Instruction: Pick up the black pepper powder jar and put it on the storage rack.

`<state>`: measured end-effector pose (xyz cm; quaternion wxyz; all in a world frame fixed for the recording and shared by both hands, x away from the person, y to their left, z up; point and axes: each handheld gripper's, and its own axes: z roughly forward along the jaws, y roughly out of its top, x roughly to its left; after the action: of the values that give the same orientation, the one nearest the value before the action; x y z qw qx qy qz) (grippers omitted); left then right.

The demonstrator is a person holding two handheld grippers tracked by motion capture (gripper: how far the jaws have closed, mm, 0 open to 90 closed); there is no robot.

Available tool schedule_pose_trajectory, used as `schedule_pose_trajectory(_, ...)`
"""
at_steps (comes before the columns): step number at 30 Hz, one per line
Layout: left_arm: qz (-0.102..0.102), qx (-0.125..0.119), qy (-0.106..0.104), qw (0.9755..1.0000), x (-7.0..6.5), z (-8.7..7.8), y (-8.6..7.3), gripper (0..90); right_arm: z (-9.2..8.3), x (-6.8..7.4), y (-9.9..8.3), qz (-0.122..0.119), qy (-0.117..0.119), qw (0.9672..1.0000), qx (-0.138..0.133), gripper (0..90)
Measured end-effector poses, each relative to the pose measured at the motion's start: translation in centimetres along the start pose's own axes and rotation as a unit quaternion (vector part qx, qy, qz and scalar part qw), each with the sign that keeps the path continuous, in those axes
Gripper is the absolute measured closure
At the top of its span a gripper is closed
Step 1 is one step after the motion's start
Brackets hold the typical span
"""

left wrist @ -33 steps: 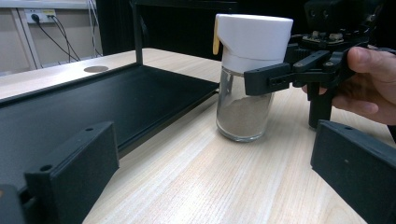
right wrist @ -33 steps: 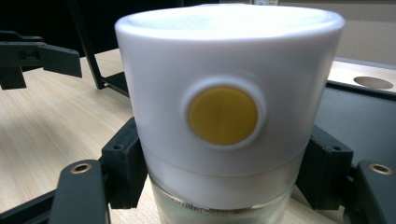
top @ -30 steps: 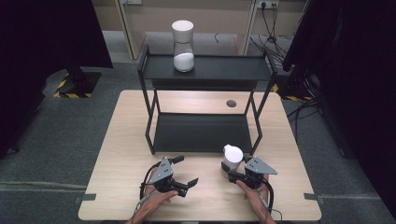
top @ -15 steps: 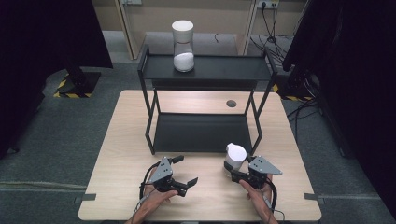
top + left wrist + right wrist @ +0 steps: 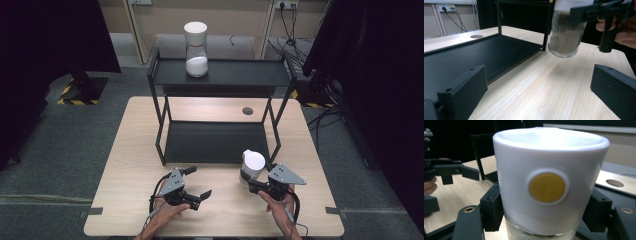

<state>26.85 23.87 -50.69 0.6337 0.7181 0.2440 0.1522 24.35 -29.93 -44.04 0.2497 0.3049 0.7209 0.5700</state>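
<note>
While the right claw (image 5: 256, 184) grips a jar (image 5: 251, 167) (white-lidded), clear of the table (image 5: 130, 150).

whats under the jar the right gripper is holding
Bare tabletop: the jar hangs clear of the wood in the right gripper, its glass base showing. Its contents are blurred, so I cannot tell what is inside.
</note>
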Motion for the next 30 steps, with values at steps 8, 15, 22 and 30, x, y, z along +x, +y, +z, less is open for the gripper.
schedule_pose_trajectory(8,0.0,-0.001,0.001,1.0,0.0,0.0,0.0,0.2,-0.4,0.0,1.9,-0.013,0.011,0.9998,-0.004,30.7)
schedule_pose_trajectory(15,0.001,-0.001,0.002,1.0,0.0,0.0,0.0,0.2,-0.4,-0.1,3.2,-0.014,0.025,0.9995,-0.01,30.7)
schedule_pose_trajectory(22,0.001,-0.002,0.003,1.0,-0.1,0.0,0.0,0.2,-0.4,-0.4,4.7,-0.018,0.033,0.9992,-0.011,30.7)
schedule_pose_trajectory(30,0.0,-0.002,0.003,1.0,-0.1,0.0,-0.1,0.2,-0.4,-1.0,7.3,-0.035,0.053,0.9979,-0.011,30.7)
